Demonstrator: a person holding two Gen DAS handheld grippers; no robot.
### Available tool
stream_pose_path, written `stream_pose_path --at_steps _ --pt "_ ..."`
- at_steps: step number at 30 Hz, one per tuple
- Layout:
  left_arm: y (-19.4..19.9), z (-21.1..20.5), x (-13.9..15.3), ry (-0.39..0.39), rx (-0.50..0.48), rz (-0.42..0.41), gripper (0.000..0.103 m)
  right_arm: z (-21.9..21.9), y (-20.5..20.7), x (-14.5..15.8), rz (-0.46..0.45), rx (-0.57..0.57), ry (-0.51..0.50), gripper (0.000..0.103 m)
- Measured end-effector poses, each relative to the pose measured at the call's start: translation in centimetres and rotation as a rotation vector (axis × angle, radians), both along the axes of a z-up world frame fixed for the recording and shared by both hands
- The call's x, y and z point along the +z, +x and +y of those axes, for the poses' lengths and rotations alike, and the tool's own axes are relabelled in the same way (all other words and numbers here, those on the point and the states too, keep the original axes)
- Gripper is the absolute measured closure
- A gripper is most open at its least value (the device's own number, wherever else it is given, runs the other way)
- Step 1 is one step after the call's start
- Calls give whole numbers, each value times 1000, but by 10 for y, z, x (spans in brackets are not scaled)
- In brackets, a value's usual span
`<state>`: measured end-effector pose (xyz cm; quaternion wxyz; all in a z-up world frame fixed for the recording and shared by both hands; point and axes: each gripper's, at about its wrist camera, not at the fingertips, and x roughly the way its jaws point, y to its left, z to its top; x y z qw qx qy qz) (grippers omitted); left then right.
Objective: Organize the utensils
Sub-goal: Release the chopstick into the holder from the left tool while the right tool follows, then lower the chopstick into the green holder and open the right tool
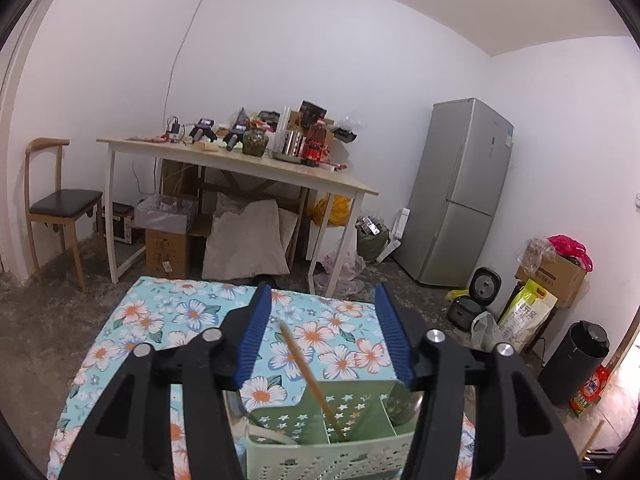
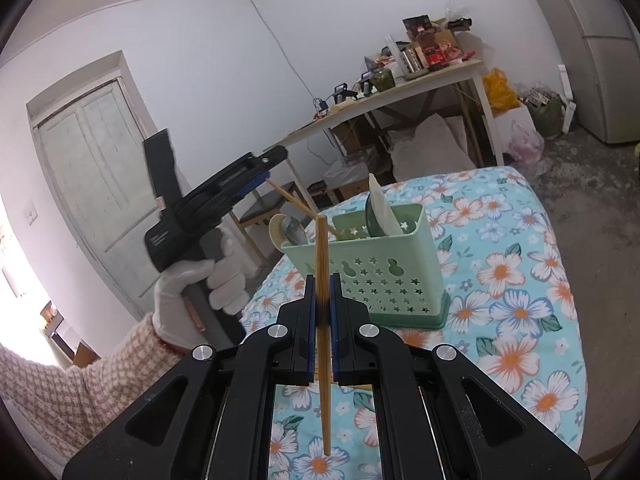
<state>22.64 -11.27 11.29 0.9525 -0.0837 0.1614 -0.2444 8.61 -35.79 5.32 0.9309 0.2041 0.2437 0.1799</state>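
So on the left, our left gripper (image 1: 320,332) has its jaws spread, and the chopstick (image 1: 310,376) between them touches neither pad: it leans free in the middle compartment of the green caddy (image 1: 320,456), its top pointing toward eleven o'clock. Moving right, our right gripper (image 2: 322,312) has its jaws pressed together on a second chopstick (image 2: 322,280), upright, long axis running twelve to six. From those jaws the caddy sits at about one o'clock on the flowered worktop (image 2: 520,280), near but apart, so we judge the right hand nearer to the coming drop.
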Motion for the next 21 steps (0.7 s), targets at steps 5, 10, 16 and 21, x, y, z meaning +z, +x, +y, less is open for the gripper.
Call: stream_pose_path --at_steps 5,10,16,21 --pt "-19 12 9 -8 13 -22 43 1 -1 1 -5 0 -2 99" --pt "-38 26 12 2 4 -29 41 2 -4 4 -17 -1 0 99" --pt "-62 51 0 13 11 2 39 4 -7 7 -30 -3 4 99" --pt "-75 73 -24 44 27 69 38 8 -8 13 -44 2 -1 99"
